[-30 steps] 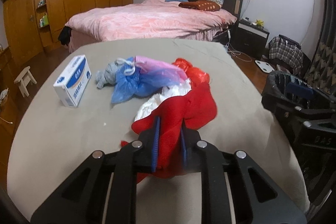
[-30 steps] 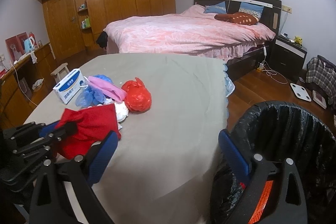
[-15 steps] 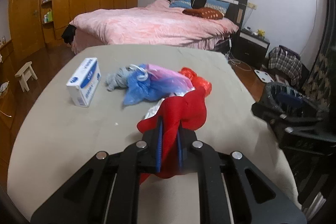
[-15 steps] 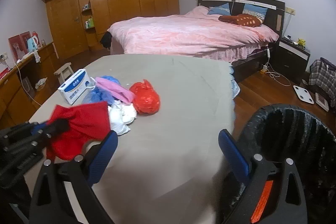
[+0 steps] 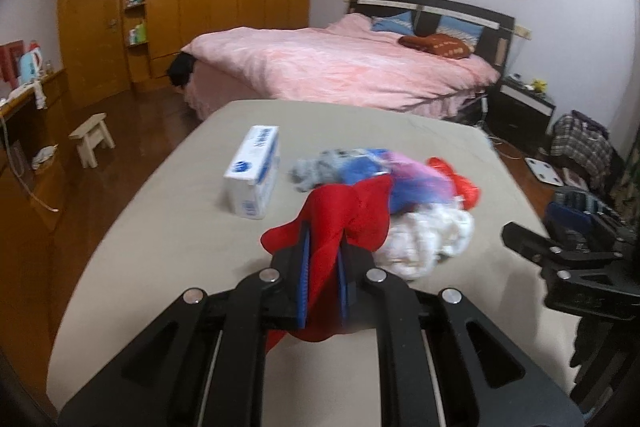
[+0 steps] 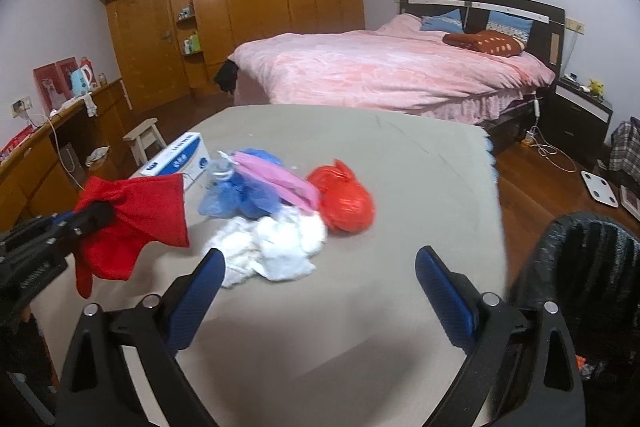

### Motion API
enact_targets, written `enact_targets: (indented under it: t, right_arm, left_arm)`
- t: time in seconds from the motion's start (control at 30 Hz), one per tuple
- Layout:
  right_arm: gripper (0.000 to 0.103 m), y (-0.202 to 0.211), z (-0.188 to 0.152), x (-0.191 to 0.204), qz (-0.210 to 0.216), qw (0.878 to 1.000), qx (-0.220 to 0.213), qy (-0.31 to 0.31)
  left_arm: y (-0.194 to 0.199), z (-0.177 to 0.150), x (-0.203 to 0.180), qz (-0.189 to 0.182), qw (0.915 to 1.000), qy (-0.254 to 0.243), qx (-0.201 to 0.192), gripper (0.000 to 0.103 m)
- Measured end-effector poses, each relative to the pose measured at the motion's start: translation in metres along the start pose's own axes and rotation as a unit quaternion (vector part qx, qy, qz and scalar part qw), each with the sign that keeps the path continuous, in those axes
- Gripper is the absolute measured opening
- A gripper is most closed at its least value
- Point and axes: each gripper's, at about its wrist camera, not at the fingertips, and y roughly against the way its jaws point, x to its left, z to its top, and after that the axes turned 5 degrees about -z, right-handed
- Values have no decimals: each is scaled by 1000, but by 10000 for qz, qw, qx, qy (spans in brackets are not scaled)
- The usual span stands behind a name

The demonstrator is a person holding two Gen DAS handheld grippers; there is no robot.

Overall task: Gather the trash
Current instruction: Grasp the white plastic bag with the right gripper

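The red cloth (image 5: 340, 211) is pinched between the narrow jaws of the left gripper (image 5: 322, 279), low centre of the left wrist view, and hangs clear of the grey table (image 6: 400, 163); over the last second those jaws have been closing a little on it. In the right wrist view it is seen at the left edge. The right gripper (image 6: 318, 287) is held wide, with nothing between its blue pads.

Left on the table, mid-frame: a white wad (image 6: 276, 247), a blue bag (image 6: 236, 199), a pink bag (image 6: 276, 179), a red bag (image 6: 344, 203), and a grey scrap (image 5: 316, 171) just beside the blue one. A white-and-blue box (image 6: 180, 159) stands nearby.

The black-lined bin (image 6: 580, 267) sits at lower right, beside the table. Its contents cannot be made out.

Progress is judged early: one item lifted, none seen binned, about five left.

Print on the box is too blurred to be read.
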Motion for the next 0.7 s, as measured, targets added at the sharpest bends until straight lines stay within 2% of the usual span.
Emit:
enact_targets:
  t: [0.17,0.23,0.33,0.6,0.7]
  right_arm:
    - [79,-13,1,23,253,9996,96,35]
    - [70,-19,1,33,359,9992,174,82]
    - [63,-29,-2,47,469,9983,290,165]
    - [61,-51,-6,66,442,9972,480,379]
    - [62,-58,-6,72,295,9966,557,531]
  left_arm:
    - [-8,-2,23,224,9997,110,56,10]
    - [-10,-2,30,266,9995,130,62,10]
    - [-12,-3,38,311,9994,152,71,10]
    - [-13,-6,52,384,9989,248,93,10]
    - [-14,-6,57,405,9988,278,81,10]
